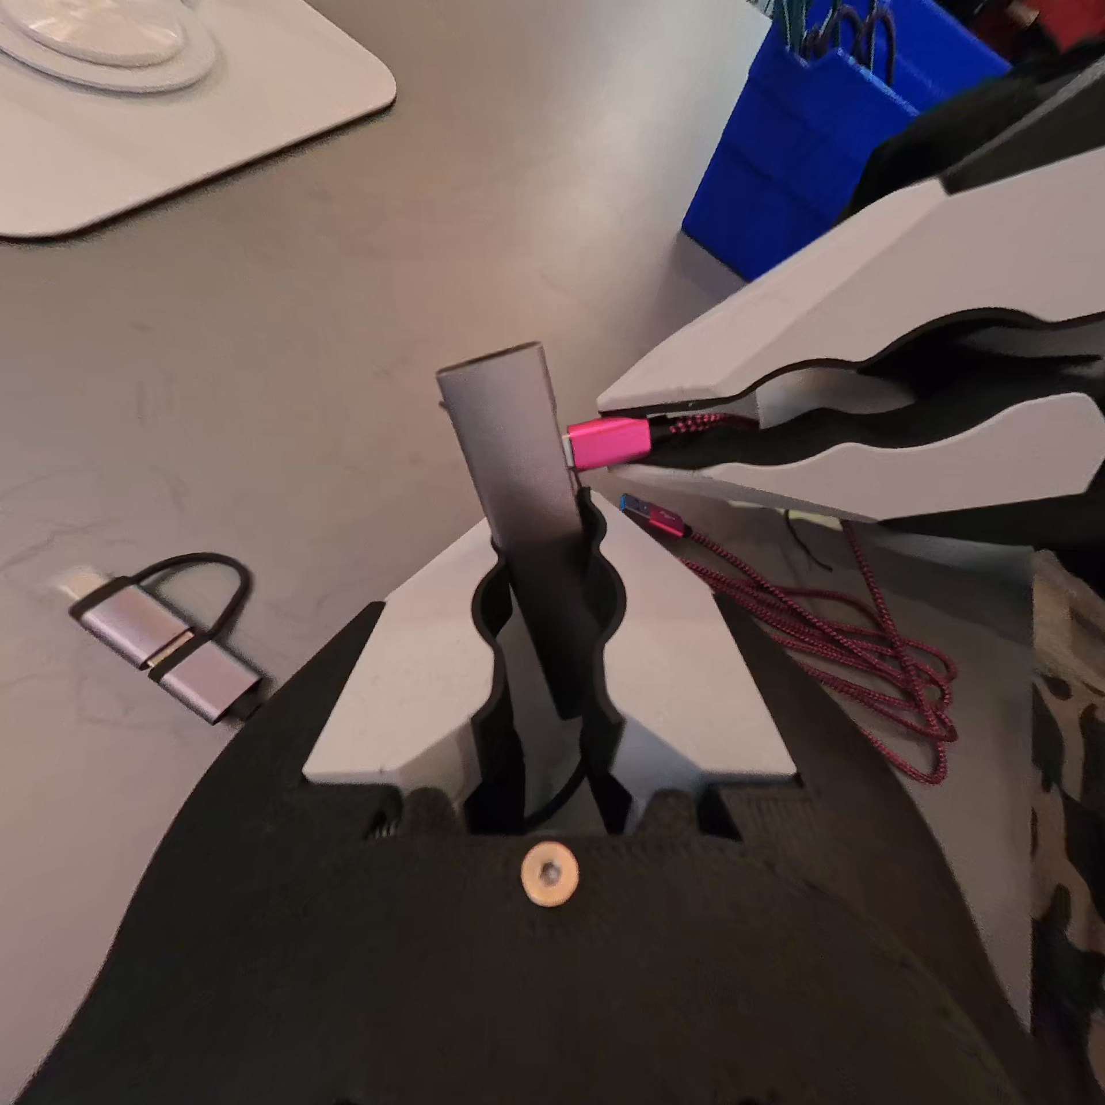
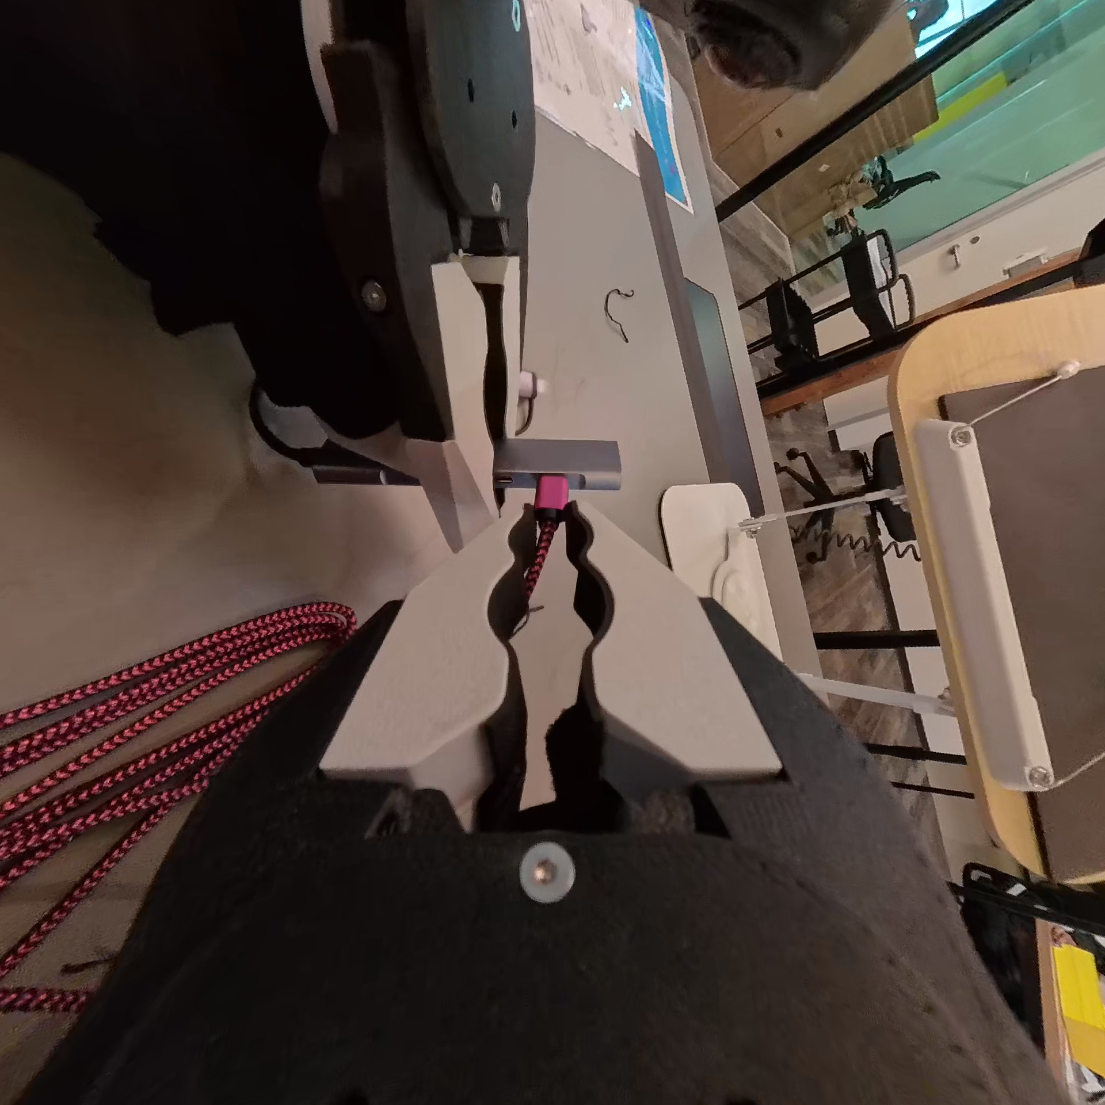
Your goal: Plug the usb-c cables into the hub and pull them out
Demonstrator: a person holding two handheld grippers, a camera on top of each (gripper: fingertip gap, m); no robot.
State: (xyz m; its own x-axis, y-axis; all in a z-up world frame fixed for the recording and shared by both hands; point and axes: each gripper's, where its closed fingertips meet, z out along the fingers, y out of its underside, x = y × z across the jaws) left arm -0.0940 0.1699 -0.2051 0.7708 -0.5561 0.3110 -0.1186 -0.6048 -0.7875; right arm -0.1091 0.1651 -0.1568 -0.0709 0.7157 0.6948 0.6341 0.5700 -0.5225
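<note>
While my left tongs (image 1: 547, 538) are closed on the lower part of the grey hub (image 1: 505, 442), the left wrist view shows the hub standing up between the two fingers, lifted above the tabletop (image 1: 299, 359). From the right side my right tongs (image 1: 604, 439) come in, closed on the braided cable just behind the pink usb-c plug (image 1: 607, 442), and the tip of the plug touches the side edge of the hub. On the tabletop lies the rest of the red braided cable (image 1: 837, 646) in loose loops, with its other plug (image 1: 655, 517) near my left tongs, and a small grey adapter (image 1: 170, 652) lies well apart on the left. In the right wrist view the right tongs (image 2: 547, 514) hold the cable with the pink plug (image 2: 550, 491) pointing straight into the narrow side of the hub (image 2: 559, 463); it seems at least partly inside a port, but how deep I cannot tell. I judge the hub to be light, stiff and a little smooth, so a firm hold on its flat faces is good. The cable is soft and will bend, so a grip closer to the hard pink shell would push and pull better than one on the braid.
</note>
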